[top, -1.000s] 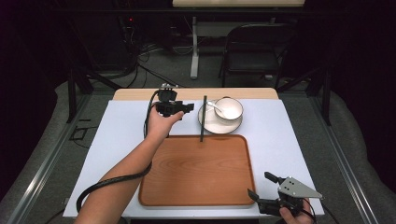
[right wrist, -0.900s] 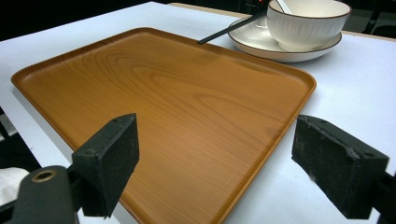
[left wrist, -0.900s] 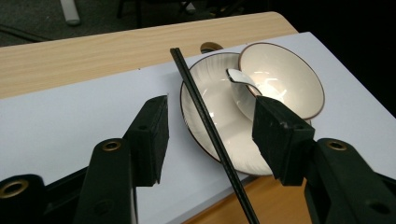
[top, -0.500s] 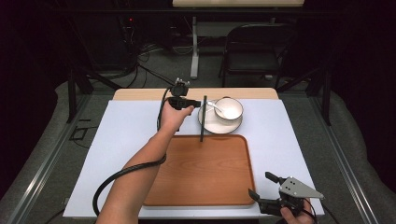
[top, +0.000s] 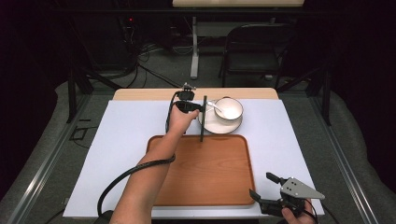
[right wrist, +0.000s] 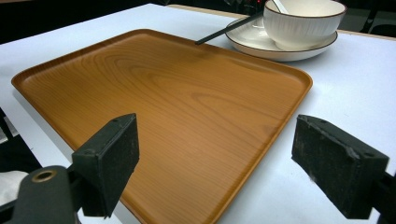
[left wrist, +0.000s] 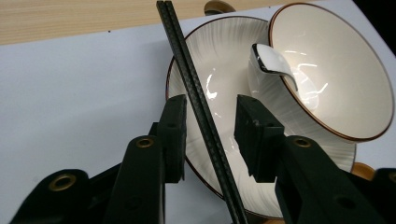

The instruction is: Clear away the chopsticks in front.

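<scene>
Two black chopsticks [left wrist: 201, 116] run between the pads of the left hand-held gripper [left wrist: 210, 135] in its own view, lying side by side across the rim of a white ribbed plate [left wrist: 215, 93]. The left pad is just beside them, the right pad stands apart, so the jaws, which have just been closing, are not yet pressing. That view also shows a white spoon [left wrist: 273, 63] leaning in the bowl [left wrist: 336, 79] on the plate. From the high view the chopsticks [top: 203, 119] read as one thin dark line reaching from the plate [top: 217, 125] down to the far edge of the wooden tray [top: 205, 170], with the left hand-held gripper [top: 196, 107] at their upper part. On the white counter [top: 126, 135], the right hand-held gripper [top: 261, 186] hangs by the tray's near right corner, jaws spread wide and empty; its own view looks across the tray [right wrist: 154, 107] toward the bowl [right wrist: 301, 21].
</scene>
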A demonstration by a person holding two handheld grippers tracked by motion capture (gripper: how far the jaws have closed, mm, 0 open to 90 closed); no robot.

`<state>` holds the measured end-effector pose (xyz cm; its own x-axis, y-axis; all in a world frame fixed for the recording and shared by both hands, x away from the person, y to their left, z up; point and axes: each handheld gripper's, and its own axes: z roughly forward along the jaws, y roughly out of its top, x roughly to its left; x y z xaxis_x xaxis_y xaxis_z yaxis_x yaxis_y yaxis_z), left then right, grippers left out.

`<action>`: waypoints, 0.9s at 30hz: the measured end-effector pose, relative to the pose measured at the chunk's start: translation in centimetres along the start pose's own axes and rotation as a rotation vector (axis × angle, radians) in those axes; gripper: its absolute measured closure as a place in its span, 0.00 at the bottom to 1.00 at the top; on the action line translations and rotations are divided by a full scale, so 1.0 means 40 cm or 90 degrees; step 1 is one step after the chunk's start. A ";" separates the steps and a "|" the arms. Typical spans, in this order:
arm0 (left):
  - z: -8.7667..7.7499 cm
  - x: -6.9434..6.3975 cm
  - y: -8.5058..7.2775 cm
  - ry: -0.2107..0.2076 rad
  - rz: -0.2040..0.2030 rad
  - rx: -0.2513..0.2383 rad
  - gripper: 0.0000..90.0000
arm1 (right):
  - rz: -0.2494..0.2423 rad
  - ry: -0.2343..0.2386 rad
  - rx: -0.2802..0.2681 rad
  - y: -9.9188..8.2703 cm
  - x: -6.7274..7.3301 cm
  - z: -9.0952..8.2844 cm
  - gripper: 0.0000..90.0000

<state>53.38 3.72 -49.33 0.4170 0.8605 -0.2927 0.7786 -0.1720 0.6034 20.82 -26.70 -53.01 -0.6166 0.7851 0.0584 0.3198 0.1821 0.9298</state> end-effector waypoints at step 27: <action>0.056 0.007 0.000 0.004 -0.091 0.083 0.88 | 0.004 0.000 -0.003 -0.001 -0.002 -0.003 0.16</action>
<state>54.55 2.90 -51.06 0.2957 0.8833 -0.3636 0.8836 -0.1083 0.4555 20.77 -26.83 -53.01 -0.6149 0.7860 0.0637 0.3201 0.1749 0.9311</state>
